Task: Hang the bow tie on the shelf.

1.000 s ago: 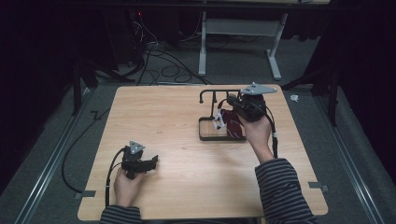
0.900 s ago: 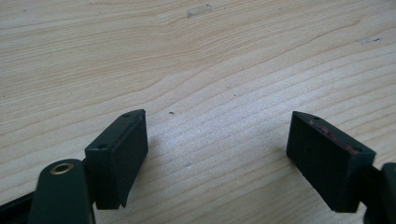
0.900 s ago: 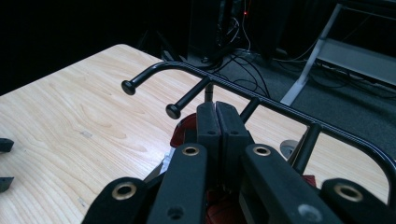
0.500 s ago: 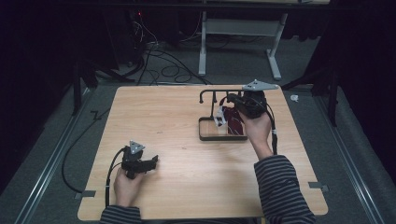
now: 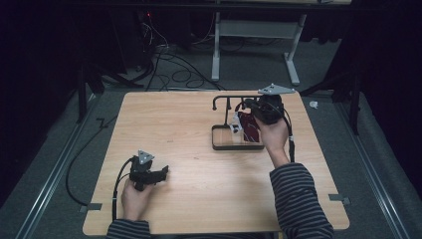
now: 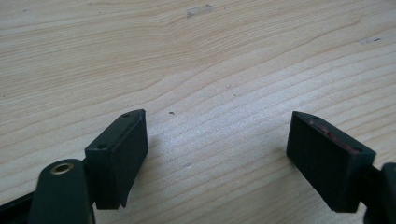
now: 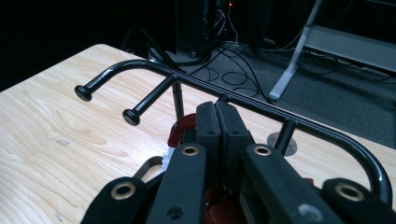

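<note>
Right gripper [image 5: 251, 110] raised at the rack [image 7: 261, 108] toward 1 o'clock, jaws clenched on a red mug [image 7: 180, 130]. Left gripper [image 5: 161, 173] resting near the 7 o'clock table [image 5: 174, 124] edge, jaws released; bare wood ahead.

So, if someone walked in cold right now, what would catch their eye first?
Probably the black metal rack with peg hooks on its tray at the far right of the light wooden table, where the right gripper is shut on a dark red item at the rail. Next, the left gripper, open and low over bare wood at the near left.
</note>
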